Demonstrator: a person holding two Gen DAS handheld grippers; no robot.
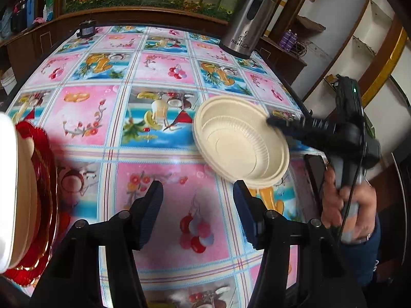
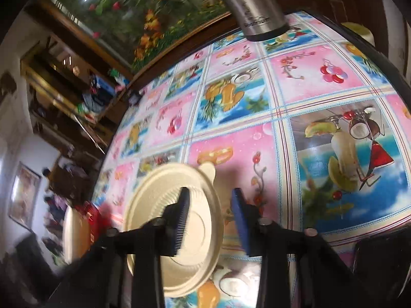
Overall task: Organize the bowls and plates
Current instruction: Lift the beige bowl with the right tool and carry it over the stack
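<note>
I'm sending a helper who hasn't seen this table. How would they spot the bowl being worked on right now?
Find the table with the pink-and-blue fruit-print cloth and the steel thermos at its far edge. Nearer, towards the right side, the cream bowl is tipped up at the right gripper. Unlike the red plate stack at the left, it stands alone.

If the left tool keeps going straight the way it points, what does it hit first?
Probably just the tablecloth: the open left tool points at bare cloth. The cream bowl sits slightly right of that line, though depth is unclear.
</note>
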